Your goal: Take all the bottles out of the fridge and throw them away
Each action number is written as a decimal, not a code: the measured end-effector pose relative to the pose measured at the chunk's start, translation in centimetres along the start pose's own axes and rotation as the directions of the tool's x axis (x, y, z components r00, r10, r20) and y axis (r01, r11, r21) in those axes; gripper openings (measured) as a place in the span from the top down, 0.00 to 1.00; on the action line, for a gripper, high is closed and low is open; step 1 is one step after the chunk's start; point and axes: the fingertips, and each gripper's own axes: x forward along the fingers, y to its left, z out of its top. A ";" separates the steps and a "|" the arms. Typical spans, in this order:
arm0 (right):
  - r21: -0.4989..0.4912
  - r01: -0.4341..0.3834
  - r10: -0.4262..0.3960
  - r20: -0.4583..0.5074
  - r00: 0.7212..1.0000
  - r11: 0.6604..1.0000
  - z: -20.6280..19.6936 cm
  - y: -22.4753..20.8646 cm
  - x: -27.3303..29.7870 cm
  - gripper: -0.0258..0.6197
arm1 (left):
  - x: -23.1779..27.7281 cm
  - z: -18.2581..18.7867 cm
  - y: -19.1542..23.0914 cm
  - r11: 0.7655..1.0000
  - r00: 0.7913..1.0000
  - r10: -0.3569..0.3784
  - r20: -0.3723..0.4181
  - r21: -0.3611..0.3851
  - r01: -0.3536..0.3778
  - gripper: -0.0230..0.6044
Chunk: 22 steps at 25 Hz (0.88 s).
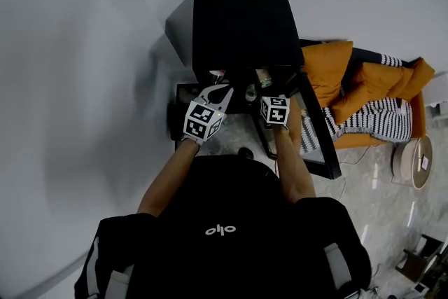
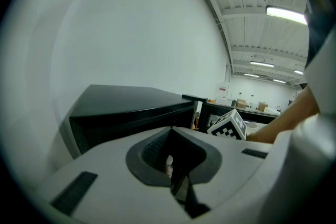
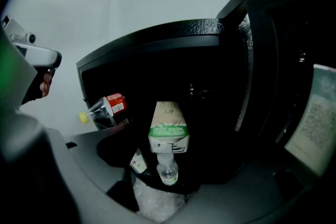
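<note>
Black fridge open; left gripper fingers closed, right gripper fingers apart before clear bottle

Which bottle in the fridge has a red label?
The tilted bottle at the left, with a yellow cap; the small clear bottle under the carton shows none.

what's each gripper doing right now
left gripper: closed, empty
right gripper: jaws apart around a clear bottle; grip cannot be told

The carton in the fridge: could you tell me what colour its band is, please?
Green, on a pale carton; clearest in the right gripper view.
</note>
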 end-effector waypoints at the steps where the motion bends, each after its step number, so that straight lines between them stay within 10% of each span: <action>1: -0.003 -0.002 0.002 -0.009 1.000 1.000 -0.1 -0.1 0.4 0.45 | 0.1 -0.1 0.2 1.000 1.000 0.003 -0.002 -0.001 -0.003 0.96; 22: -0.030 0.024 -0.025 -0.033 0.999 0.999 -0.5 -0.1 1.2 0.55 | -0.7 -0.3 2.7 0.999 0.999 0.049 -0.015 -0.020 -0.049 0.96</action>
